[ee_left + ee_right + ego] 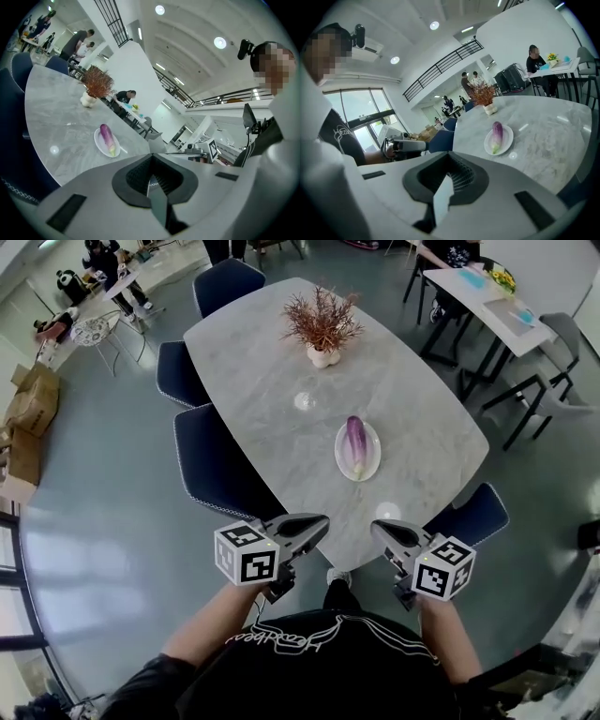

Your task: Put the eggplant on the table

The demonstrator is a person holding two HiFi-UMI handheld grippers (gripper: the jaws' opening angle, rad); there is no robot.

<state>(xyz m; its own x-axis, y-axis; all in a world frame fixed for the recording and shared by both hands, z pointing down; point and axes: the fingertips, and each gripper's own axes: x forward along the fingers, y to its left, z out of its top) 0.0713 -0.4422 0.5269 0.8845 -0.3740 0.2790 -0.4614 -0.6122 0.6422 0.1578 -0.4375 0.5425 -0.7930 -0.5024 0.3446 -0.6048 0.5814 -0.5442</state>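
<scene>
Grey marble table (253, 381) fills the frame's centre, with blue chairs (211, 465) along its left edge. Right of centre, the eggplant (355, 444) lies on a white plate (373, 457); a dried-plant vase (322, 334) stands higher up. The left tool (322, 522) and right tool (377, 527) hover at lower centre, jaws together, holding nothing.

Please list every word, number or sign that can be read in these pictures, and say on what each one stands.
Black shirt: white cursive print, too distorted to read.
Left marker cube, right marker cube: square patterns only, no letters or numbers.
No other text is legible.
</scene>
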